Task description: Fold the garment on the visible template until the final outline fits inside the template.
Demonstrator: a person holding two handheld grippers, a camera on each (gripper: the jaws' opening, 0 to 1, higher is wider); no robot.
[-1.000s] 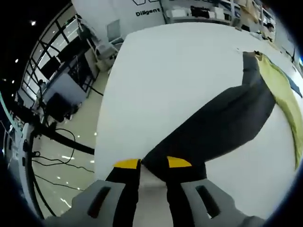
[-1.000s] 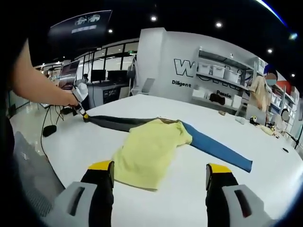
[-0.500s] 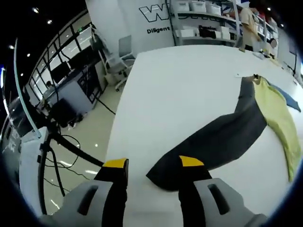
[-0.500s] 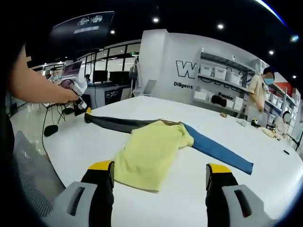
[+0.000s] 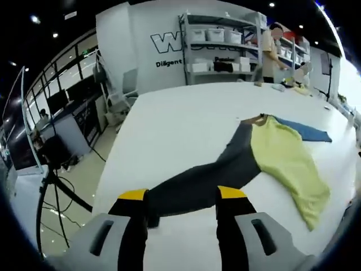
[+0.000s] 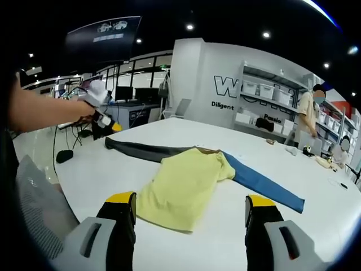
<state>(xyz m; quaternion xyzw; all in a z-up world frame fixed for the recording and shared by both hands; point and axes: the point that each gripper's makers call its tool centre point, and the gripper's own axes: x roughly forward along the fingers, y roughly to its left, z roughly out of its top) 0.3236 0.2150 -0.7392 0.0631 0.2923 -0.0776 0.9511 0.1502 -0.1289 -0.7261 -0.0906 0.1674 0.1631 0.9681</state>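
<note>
Since a second ago, when my left gripper (image 5: 183,197) was pinched on the end of the dark sleeve (image 5: 208,175), it has let go and lifted: its jaws now stand apart with nothing between them, and the sleeve end lies flat on the white table (image 5: 180,121) just beyond the yellow tips. My right gripper (image 6: 190,200) has stayed wide open and empty, with the shirt (image 6: 186,183) lying ahead of it, apart from both tips. From the left gripper view I see the shirt lengthwise: dark sleeve nearest, yellow body (image 5: 285,164) further right, and a short stretch of the blue sleeve (image 5: 304,131) past it. From the right gripper view I see the whole garment spread across the table, dark sleeve reaching left, blue sleeve (image 6: 265,183) reaching right, and the left gripper held in a hand (image 6: 93,110) above the table's left edge, clear of the cloth. A person (image 6: 307,116) stands by the shelves (image 6: 265,110) at the back wall. I cannot make out any template outline on the table in either view. The sleeve's very end in the left gripper view is partly hidden behind the gripper's own tips, and the yellow hem is cut off near the picture's right edge.
</note>
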